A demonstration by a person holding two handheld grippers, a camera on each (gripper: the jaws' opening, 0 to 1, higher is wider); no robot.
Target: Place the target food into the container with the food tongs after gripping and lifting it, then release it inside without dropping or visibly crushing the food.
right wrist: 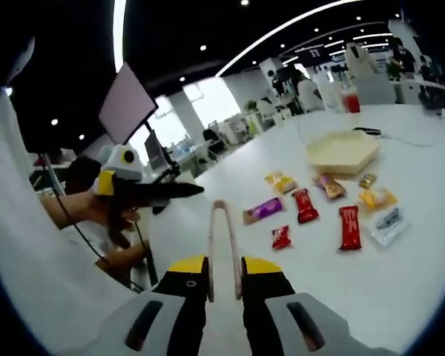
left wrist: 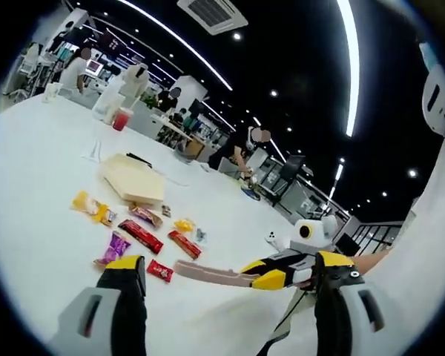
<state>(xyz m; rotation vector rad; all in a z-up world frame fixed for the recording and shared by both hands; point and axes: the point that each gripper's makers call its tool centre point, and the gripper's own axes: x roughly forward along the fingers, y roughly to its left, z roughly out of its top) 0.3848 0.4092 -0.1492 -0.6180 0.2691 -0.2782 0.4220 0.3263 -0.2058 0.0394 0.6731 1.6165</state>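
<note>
Holding the food tongs [right wrist: 224,248] between its jaws, the right claw [right wrist: 224,285] is closed on the handle end, with the two beige arms running forward over the white bench [right wrist: 400,297] and their tips slightly apart, nothing between them. In the left gripper view the same tongs [left wrist: 208,272] reach in from the right, tips near a small red packet [left wrist: 160,270].

Left claw [left wrist: 230,297]: jaws wide apart, gripping nothing, hovering above the bench.

Snacks lie scattered in a loose cluster: purple packet [right wrist: 264,210], two long red bars [right wrist: 305,205] [right wrist: 349,226], small red packet [right wrist: 281,236], yellow pieces [right wrist: 282,182], a clear-wrapped one [right wrist: 389,221]. Which one is the target, cannot tell. The container, a shallow beige tray [right wrist: 340,150], sits just beyond them, apart from all.

Handling judgement: wrapped sweets look light, flat, with slick foil; likely to slide out of smooth tong tips. Best pinched across the short middle, gently, wrappers probably crinkle and the contents could crush.

Room: open bench to the near side and right of the cluster; packets lie close together, so neighbours may be nudged. Tray rim is low, so an easy clearance. A red cup [right wrist: 351,100] and cables lie far back, out of the way
</note>
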